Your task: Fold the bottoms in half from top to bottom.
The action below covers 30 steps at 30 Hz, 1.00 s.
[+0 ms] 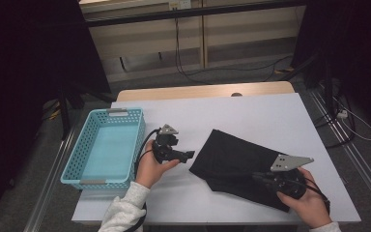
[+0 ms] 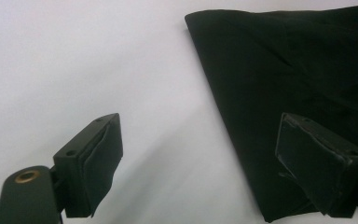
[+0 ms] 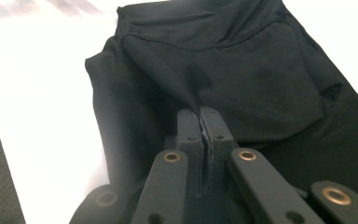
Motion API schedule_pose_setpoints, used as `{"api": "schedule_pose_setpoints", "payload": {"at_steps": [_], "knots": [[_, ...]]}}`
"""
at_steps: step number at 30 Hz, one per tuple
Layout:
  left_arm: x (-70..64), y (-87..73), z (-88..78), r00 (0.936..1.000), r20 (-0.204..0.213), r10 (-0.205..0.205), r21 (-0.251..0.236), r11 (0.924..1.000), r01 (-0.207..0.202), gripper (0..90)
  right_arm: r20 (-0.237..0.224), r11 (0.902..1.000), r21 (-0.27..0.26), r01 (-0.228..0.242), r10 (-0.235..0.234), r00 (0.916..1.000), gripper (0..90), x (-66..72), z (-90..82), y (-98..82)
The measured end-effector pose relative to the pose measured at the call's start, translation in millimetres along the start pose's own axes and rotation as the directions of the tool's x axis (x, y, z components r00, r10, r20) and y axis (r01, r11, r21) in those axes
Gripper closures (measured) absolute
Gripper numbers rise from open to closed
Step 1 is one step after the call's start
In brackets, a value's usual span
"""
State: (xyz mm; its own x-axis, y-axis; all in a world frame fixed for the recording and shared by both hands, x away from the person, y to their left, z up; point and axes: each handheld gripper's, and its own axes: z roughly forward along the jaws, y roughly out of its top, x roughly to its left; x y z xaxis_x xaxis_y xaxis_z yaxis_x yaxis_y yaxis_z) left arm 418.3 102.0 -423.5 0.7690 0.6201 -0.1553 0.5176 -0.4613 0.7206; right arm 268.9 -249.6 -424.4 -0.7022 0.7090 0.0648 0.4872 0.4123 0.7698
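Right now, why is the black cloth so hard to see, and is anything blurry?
High view: dim room, so the black cloth shows no folds. Left gripper view: table glares white, soft shadow under the jaws. Right gripper view: folds show on the cloth; far edge and top corner blur.

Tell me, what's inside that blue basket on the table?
Nothing shows inside the blue basket: its pale blue floor looks bare in the high view. The strip just behind its near wall is hidden from that camera.
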Motion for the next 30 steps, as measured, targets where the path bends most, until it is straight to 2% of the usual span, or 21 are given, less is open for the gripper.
{"api": "schedule_pose_setpoints", "payload": {"at_steps": [30], "knots": [[-0.7,-0.5,1.5,0.9999,0.001,0.012,0.013,0.9998,-0.012,14.7,0.010,0.9998,-0.004,-0.019,0.019,0.9998,88.5,-1.4,-19.1,-14.7]]}}
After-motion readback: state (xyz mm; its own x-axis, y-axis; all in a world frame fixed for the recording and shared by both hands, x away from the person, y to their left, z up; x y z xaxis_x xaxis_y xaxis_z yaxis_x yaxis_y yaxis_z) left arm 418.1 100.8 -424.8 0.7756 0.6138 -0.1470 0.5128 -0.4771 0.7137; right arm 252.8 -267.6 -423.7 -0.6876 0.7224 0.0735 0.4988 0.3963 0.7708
